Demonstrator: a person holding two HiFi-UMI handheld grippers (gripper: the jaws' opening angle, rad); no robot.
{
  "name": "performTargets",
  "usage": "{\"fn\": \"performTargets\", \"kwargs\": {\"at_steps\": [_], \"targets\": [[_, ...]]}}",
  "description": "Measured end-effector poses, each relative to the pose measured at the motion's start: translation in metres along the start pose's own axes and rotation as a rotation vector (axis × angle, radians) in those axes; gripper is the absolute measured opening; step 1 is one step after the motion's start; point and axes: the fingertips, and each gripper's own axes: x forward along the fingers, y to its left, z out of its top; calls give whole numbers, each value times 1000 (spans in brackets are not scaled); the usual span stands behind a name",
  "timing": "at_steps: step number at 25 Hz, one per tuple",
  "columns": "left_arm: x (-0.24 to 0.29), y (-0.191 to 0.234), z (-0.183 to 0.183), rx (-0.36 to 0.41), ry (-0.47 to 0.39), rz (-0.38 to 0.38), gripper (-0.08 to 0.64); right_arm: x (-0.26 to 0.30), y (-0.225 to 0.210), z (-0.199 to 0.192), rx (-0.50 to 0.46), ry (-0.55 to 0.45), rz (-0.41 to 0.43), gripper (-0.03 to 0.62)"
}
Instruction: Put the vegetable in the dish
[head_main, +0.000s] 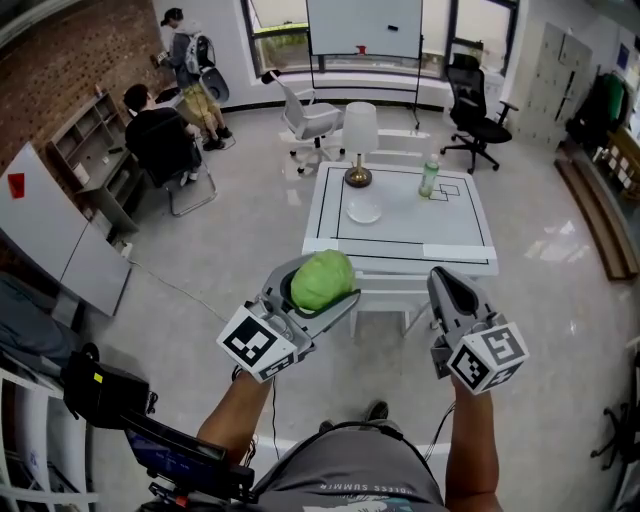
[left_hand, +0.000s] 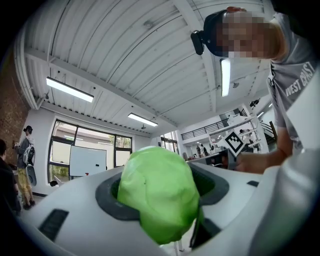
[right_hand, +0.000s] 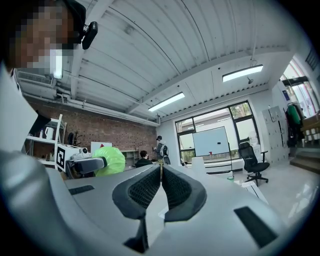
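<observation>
The left gripper (head_main: 326, 284) is clamped on a round green vegetable (left_hand: 157, 192), its two jaws pressing on either side of it. The vegetable is held in the air at the desk's (head_main: 460, 235) near edge, toward the desk's left corner, and does not rest on the desk. The right gripper (right_hand: 160, 169) is closed with nothing between its jaws, the ribbed pads meeting. It hangs off the desk's near edge, toward the desk's right corner.

A white dish (head_main: 363, 211) lies on the desk, left of the desk's middle, and looks empty. A lamp (head_main: 359, 140) with a white shade stands at the desk's far edge, just behind the dish. A green bottle (head_main: 429, 178) stands upright toward the desk's far right side. Black lines mark a rectangle on the desk's top.

Beyond the desk's far edge stand a white office chair (head_main: 305, 115) and a black office chair (head_main: 475, 105). Two people (head_main: 165, 140) are well off to the desk's far left, by a brick wall.
</observation>
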Motion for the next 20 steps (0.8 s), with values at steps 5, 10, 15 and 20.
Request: {"fn": "performTargets", "kwargs": {"at_steps": [5,10,15,20], "targets": [[16,13,-1,-4,4,27,295,21,-19,5,0,11,33,8],[35,39,-6,-15,-4,76,295,48,-40,7,-8,31,68,8],[56,51,-14,-19,3,98,295,63,-62,7,-9,44,92,8],[79,56,-13,-11,3,118,295,73,-83,14,-11,43,120,8]]}}
